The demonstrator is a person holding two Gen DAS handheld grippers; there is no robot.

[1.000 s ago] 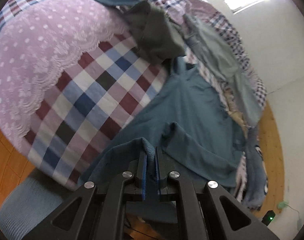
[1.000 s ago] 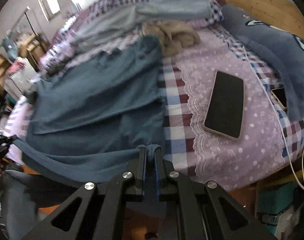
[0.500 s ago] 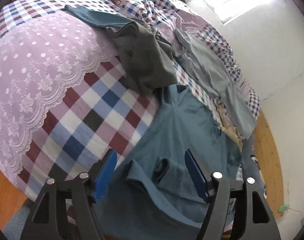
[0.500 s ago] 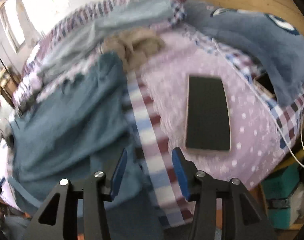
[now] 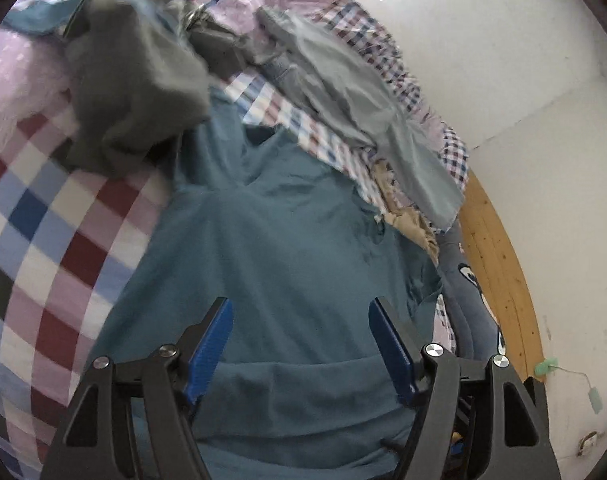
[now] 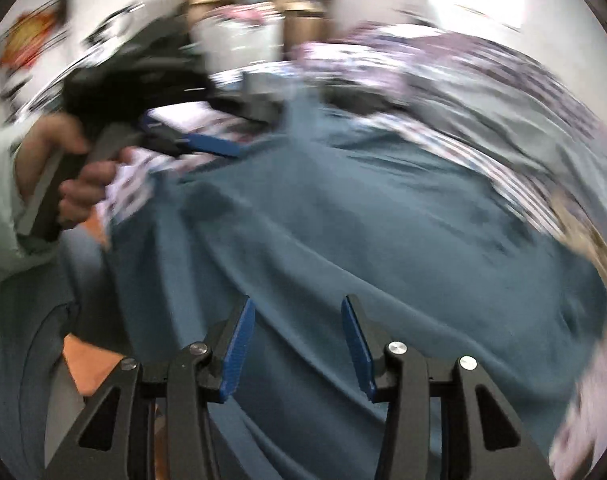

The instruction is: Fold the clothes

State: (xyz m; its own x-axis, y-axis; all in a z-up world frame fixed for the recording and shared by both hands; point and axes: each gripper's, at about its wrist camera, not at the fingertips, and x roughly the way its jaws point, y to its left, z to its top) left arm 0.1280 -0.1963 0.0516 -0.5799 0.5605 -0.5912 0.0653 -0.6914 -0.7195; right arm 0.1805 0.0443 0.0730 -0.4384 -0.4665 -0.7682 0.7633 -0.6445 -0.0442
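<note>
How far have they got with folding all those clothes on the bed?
Early. The teal shirt lies spread with its bottom edge turned up. Nothing is in hand: left gripper and right gripper are both open above it. The grey garment and pale trousers lie unfolded.

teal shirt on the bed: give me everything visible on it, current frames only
The teal shirt is a plain, matte, soft knit-looking garment, spread mostly flat on the checked bedspread with shallow wrinkles. Its neckline end points away from the camera; a fold runs across its near end. A dark grey garment overlaps its far left corner. Both the left tongs and right tongs hover open over it, gripping nothing. The right view is motion-blurred.
</note>
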